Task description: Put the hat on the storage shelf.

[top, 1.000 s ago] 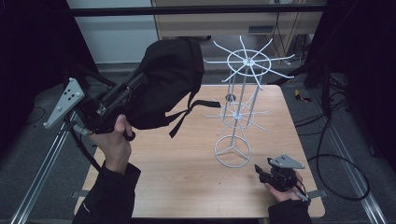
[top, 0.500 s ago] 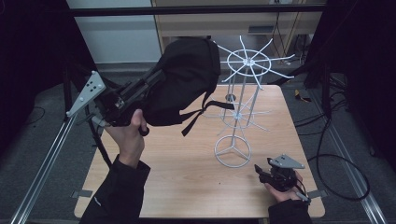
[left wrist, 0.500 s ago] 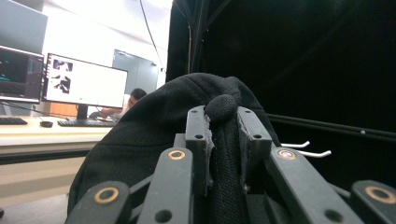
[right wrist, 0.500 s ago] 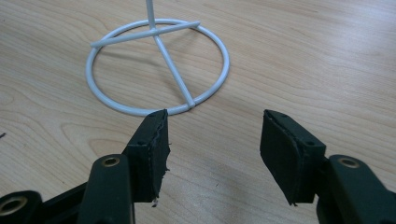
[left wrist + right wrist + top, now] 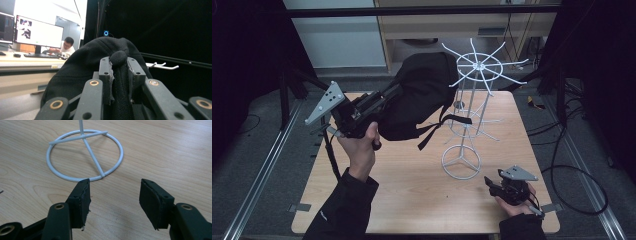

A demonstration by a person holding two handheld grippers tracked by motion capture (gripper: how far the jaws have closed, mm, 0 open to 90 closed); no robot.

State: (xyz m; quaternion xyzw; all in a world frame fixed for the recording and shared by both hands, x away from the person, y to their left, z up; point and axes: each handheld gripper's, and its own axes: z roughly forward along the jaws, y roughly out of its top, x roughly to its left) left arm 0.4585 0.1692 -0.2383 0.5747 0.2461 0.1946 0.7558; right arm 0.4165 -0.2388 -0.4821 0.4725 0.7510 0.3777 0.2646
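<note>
A black backpack (image 5: 417, 95) hangs in the air over the table's left half, its loose straps dangling toward the white wire rack (image 5: 472, 115). My left gripper (image 5: 362, 107) is shut on the bag's top loop (image 5: 118, 58), which bulges between the two pads. The bag's upper end sits close beside the rack's top ring of hooked arms (image 5: 482, 65); one white hook (image 5: 162, 66) shows past the bag (image 5: 82, 65). My right gripper (image 5: 497, 184) rests low on the table at the front right, open with nothing between its fingers, just short of the rack's round base (image 5: 85, 155).
The wooden table (image 5: 412, 190) carries only the rack. A metal frame rail (image 5: 257, 170) runs along the left side and cables (image 5: 572, 165) trail on the floor at the right. A desk with monitors (image 5: 37, 32) and a seated person stands far off.
My left gripper has carried the backpack rightward and nearer the rack's top. The right gripper has stayed where it was, open.
</note>
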